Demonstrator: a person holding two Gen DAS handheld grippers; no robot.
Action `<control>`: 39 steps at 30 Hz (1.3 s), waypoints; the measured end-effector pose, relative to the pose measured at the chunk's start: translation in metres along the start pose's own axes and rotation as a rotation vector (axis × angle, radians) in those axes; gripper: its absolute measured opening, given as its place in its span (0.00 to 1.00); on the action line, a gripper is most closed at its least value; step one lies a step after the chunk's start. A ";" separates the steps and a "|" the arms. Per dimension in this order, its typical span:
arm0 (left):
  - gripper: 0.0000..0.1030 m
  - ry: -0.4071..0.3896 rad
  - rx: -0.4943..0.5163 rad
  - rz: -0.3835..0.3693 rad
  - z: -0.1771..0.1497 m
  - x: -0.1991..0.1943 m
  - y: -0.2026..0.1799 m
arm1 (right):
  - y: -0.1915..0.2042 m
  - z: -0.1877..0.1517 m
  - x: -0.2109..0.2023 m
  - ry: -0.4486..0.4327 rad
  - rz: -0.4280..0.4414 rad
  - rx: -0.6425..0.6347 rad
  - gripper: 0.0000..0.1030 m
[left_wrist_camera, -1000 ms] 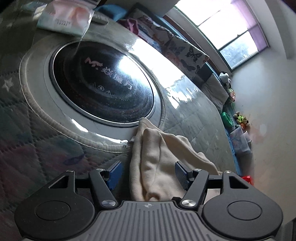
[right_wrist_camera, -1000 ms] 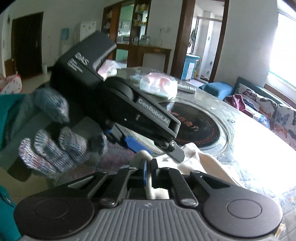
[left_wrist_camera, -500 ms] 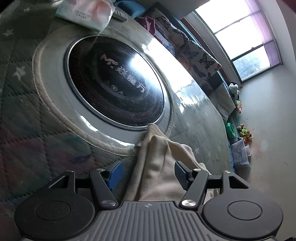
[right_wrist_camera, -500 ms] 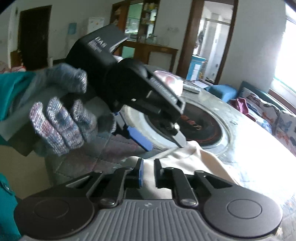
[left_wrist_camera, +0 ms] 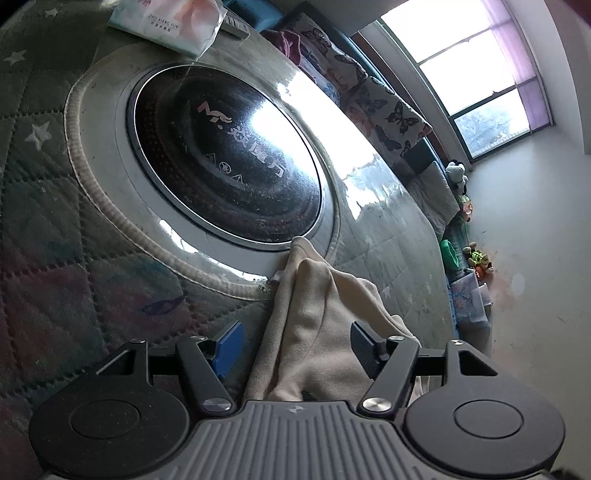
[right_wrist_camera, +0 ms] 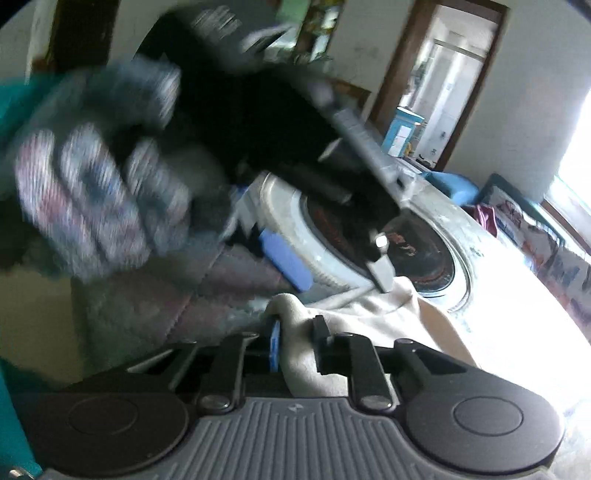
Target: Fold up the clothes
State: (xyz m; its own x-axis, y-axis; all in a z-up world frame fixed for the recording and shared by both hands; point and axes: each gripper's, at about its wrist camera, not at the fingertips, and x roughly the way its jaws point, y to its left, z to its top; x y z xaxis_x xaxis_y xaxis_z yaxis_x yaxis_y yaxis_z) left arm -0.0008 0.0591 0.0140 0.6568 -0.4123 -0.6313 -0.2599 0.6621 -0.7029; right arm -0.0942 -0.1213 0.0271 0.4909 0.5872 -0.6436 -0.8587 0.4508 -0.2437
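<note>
A cream garment [left_wrist_camera: 314,325] lies bunched on the quilted table cover, one corner touching the rim of the round cooktop. My left gripper [left_wrist_camera: 295,347] is open and straddles the garment's folds; its blue pad [left_wrist_camera: 229,347] stays off the cloth. In the right wrist view the cream garment [right_wrist_camera: 391,321] spreads to the right, and my right gripper [right_wrist_camera: 298,343] is shut on a thick bunch of it. The left gripper [right_wrist_camera: 332,269], held by a gloved hand [right_wrist_camera: 92,206], is blurred just above the cloth.
A black glass cooktop [left_wrist_camera: 221,155] sits in the middle of the round table [left_wrist_camera: 48,221]. A tissue pack [left_wrist_camera: 170,18] lies at the far edge. A sofa with butterfly cushions [left_wrist_camera: 376,99] stands under the window. A doorway [right_wrist_camera: 439,88] is behind.
The left gripper has swung up and over the cloth, still open. The gap between the right fingers has widened, with more cloth bunched between them.
</note>
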 end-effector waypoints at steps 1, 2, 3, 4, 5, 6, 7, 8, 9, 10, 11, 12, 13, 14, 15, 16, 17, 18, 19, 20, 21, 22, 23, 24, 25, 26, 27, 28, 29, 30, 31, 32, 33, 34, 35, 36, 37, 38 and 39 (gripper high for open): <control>0.68 0.002 -0.003 -0.005 0.000 0.001 0.000 | -0.005 0.001 -0.004 -0.014 0.006 0.033 0.13; 0.68 0.004 -0.006 -0.009 0.001 0.002 0.000 | -0.010 0.002 -0.009 -0.029 0.011 0.066 0.13; 0.68 0.009 -0.011 -0.015 0.001 0.004 0.000 | -0.016 0.004 -0.013 -0.043 0.016 0.097 0.13; 0.68 0.013 -0.016 -0.020 0.001 0.006 -0.001 | -0.019 0.004 -0.017 -0.054 0.016 0.117 0.13; 0.68 0.018 -0.021 -0.026 0.001 0.008 -0.001 | -0.023 0.005 -0.022 -0.066 0.016 0.135 0.13; 0.68 0.022 -0.026 -0.031 0.001 0.010 -0.002 | -0.025 0.005 -0.026 -0.075 0.016 0.148 0.12; 0.68 0.027 -0.031 -0.037 0.001 0.013 -0.002 | -0.028 0.005 -0.030 -0.084 0.016 0.160 0.12; 0.68 0.031 -0.036 -0.042 0.001 0.015 -0.003 | -0.030 0.005 -0.035 -0.094 0.016 0.172 0.12; 0.68 0.036 -0.040 -0.048 0.001 0.017 -0.003 | -0.031 0.005 -0.038 -0.100 0.015 0.180 0.12; 0.68 0.040 -0.045 -0.053 0.001 0.019 -0.004 | -0.033 0.004 -0.041 -0.106 0.015 0.187 0.12; 0.67 0.045 -0.050 -0.059 0.001 0.021 -0.004 | -0.034 0.003 -0.044 -0.109 0.017 0.194 0.12; 0.67 0.049 -0.055 -0.064 0.001 0.024 -0.005 | -0.035 0.002 -0.045 -0.112 0.021 0.202 0.12; 0.66 0.054 -0.060 -0.070 0.001 0.026 -0.005 | -0.038 0.002 -0.043 -0.114 0.027 0.206 0.12; 0.60 0.058 -0.065 -0.075 0.001 0.028 -0.006 | -0.038 0.001 -0.043 -0.118 0.031 0.206 0.12; 0.56 0.063 -0.070 -0.081 0.001 0.030 -0.006 | -0.038 0.001 -0.043 -0.121 0.034 0.204 0.12; 0.48 0.067 -0.075 -0.086 0.001 0.032 -0.007 | -0.038 0.000 -0.044 -0.121 0.037 0.202 0.12; 0.41 0.072 -0.080 -0.092 0.002 0.034 -0.007 | -0.039 -0.001 -0.044 -0.120 0.039 0.206 0.12; 0.36 0.075 -0.083 -0.095 0.001 0.036 -0.007 | -0.040 -0.002 -0.044 -0.119 0.041 0.210 0.13; 0.30 0.075 -0.080 -0.094 0.001 0.036 -0.006 | -0.042 -0.002 -0.041 -0.117 0.046 0.218 0.13; 0.27 0.074 -0.077 -0.092 0.000 0.036 -0.005 | -0.045 -0.002 -0.039 -0.116 0.050 0.226 0.14; 0.25 0.074 -0.074 -0.090 -0.001 0.037 -0.004 | -0.049 -0.002 -0.037 -0.118 0.054 0.239 0.15; 0.23 0.074 -0.071 -0.087 -0.002 0.037 -0.003 | -0.051 -0.003 -0.038 -0.117 0.065 0.253 0.17; 0.22 0.074 -0.068 -0.082 -0.003 0.036 -0.002 | -0.054 -0.005 -0.038 -0.117 0.075 0.267 0.17; 0.22 0.074 -0.065 -0.080 -0.003 0.036 -0.001 | -0.060 -0.007 -0.039 -0.122 0.078 0.291 0.17; 0.21 0.074 -0.061 -0.078 -0.003 0.035 0.000 | -0.064 -0.009 -0.041 -0.123 0.076 0.305 0.17; 0.21 0.072 -0.056 -0.077 -0.004 0.034 0.000 | -0.068 -0.013 -0.043 -0.125 0.063 0.323 0.17; 0.21 0.069 -0.048 -0.075 -0.004 0.033 0.000 | -0.073 -0.017 -0.047 -0.124 0.045 0.343 0.17; 0.21 0.066 -0.039 -0.073 -0.006 0.033 -0.001 | -0.078 -0.023 -0.051 -0.121 0.023 0.367 0.18; 0.21 0.062 -0.030 -0.070 -0.008 0.033 -0.002 | -0.084 -0.029 -0.056 -0.117 -0.004 0.395 0.19; 0.21 0.059 -0.020 -0.068 -0.009 0.032 -0.003 | -0.091 -0.037 -0.060 -0.107 -0.038 0.423 0.19; 0.20 0.057 -0.014 -0.065 -0.009 0.032 -0.004 | -0.098 -0.045 -0.064 -0.096 -0.073 0.451 0.20; 0.20 0.054 -0.008 -0.062 -0.009 0.033 -0.005 | -0.105 -0.053 -0.068 -0.086 -0.108 0.479 0.21; 0.21 0.052 -0.002 -0.060 -0.010 0.033 -0.006 | -0.113 -0.063 -0.071 -0.070 -0.147 0.511 0.22; 0.21 0.051 0.004 -0.058 -0.010 0.033 -0.007 | -0.120 -0.072 -0.073 -0.055 -0.186 0.543 0.23; 0.21 0.050 0.009 -0.057 -0.011 0.033 -0.007 | -0.128 -0.081 -0.074 -0.043 -0.222 0.569 0.26; 0.21 0.049 0.014 -0.055 -0.011 0.033 -0.008 | -0.136 -0.089 -0.075 -0.031 -0.258 0.594 0.27; 0.20 0.048 0.019 -0.053 -0.012 0.032 -0.008 | -0.142 -0.096 -0.078 -0.022 -0.294 0.611 0.28; 0.21 0.047 0.023 -0.050 -0.012 0.032 -0.009 | -0.146 -0.101 -0.079 -0.016 -0.316 0.625 0.29; 0.21 0.046 0.027 -0.047 -0.013 0.032 -0.009 | -0.152 -0.110 -0.081 -0.010 -0.340 0.652 0.31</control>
State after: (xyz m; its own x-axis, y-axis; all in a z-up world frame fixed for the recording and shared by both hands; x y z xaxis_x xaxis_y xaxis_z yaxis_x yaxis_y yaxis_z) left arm 0.0133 0.0319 -0.0035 0.6343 -0.4717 -0.6125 -0.2095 0.6577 -0.7235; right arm -0.0198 -0.3112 0.0365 0.7188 0.3483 -0.6017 -0.3983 0.9157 0.0543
